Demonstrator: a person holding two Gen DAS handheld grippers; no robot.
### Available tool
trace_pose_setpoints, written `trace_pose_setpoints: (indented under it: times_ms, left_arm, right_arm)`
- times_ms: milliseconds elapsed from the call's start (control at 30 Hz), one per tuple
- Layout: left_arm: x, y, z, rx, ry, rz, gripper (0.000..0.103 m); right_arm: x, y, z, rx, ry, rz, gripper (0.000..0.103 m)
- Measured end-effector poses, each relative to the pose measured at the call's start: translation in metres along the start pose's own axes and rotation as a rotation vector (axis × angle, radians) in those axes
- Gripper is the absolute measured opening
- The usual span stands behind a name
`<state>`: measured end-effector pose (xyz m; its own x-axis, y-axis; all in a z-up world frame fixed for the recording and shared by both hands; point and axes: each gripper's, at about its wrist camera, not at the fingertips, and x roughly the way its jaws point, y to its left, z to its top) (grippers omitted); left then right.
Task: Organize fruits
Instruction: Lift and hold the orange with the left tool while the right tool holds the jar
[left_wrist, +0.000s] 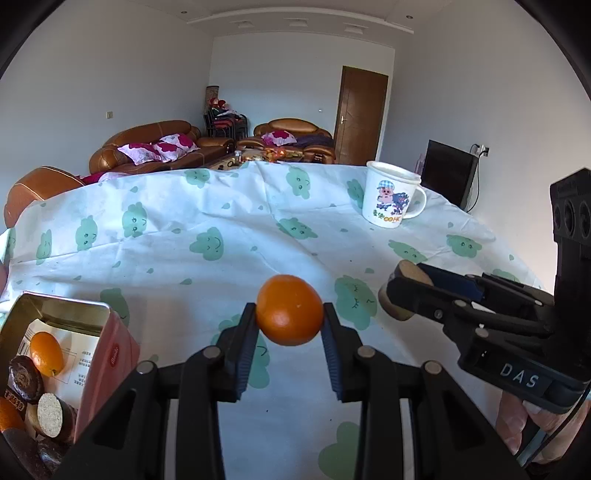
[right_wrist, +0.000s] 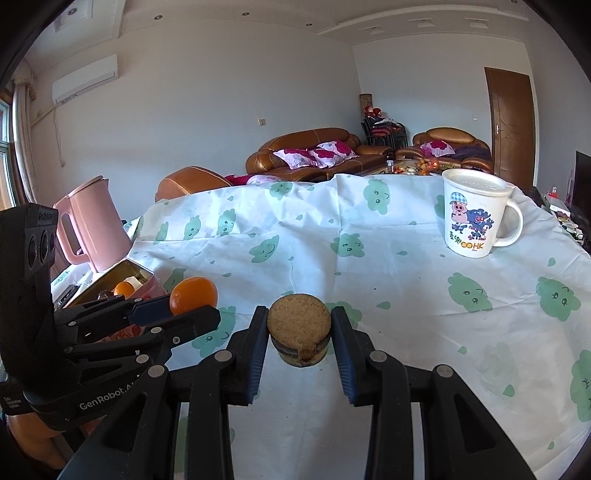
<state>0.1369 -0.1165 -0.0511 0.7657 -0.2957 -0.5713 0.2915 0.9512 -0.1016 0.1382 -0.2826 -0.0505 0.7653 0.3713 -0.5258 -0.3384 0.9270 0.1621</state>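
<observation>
My left gripper (left_wrist: 290, 317) is shut on an orange (left_wrist: 289, 309) and holds it above the table; the orange also shows in the right wrist view (right_wrist: 193, 294). My right gripper (right_wrist: 299, 332) is shut on a round cake with a crumbly tan top (right_wrist: 298, 326), held to the right of the orange; it also shows in the left wrist view (left_wrist: 400, 291). A pink tin box (left_wrist: 107, 354) stands open at the left, holding another orange (left_wrist: 46, 353) and several dark round cakes (left_wrist: 24, 378).
A white cartoon mug (right_wrist: 474, 214) stands at the far right of the table, on the cloud-print cloth (right_wrist: 332, 229). A pink kettle (right_wrist: 92, 225) stands behind the tin at the left. Sofas and a door are beyond the table.
</observation>
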Motion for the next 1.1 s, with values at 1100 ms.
trace_pose_setpoints:
  times_ms: [1100]
  left_arm:
    - [-0.038,-0.006,-0.006,0.027,-0.197,0.093,0.035]
  right_arm:
    - [-0.027,0.013,-0.005,-0.079,-0.140,-0.008,0.036]
